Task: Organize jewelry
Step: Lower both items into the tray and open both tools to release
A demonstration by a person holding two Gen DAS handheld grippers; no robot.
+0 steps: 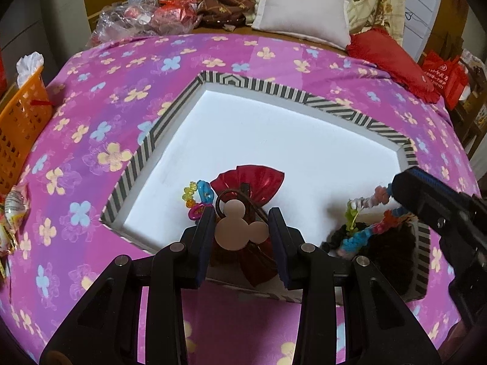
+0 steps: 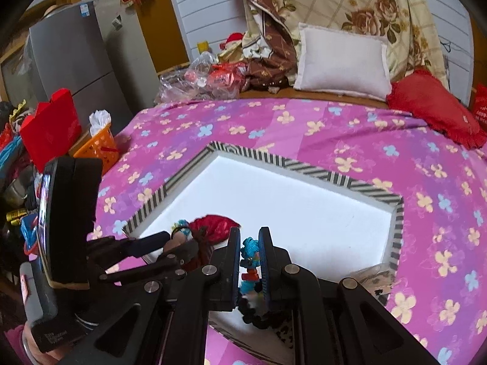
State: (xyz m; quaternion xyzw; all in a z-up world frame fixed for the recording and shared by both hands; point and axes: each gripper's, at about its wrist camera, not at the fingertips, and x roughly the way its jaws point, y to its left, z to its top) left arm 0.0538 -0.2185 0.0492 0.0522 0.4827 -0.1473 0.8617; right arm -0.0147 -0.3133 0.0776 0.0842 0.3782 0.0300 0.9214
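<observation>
Fingers of the left gripper (image 1: pixel 240 231) grasp one red drawstring pouch (image 1: pixel 249 182) bearing a mouse-head tag (image 1: pixel 237 228), above the striped tray's (image 1: pixel 274 88) near edge on the bed. Right gripper (image 2: pixel 249 261) fingers clench one multicoloured beaded string (image 2: pixel 249 261); its lower end is blurred. One bead bracelet (image 1: pixel 197 197) lies beside the pouch.
</observation>
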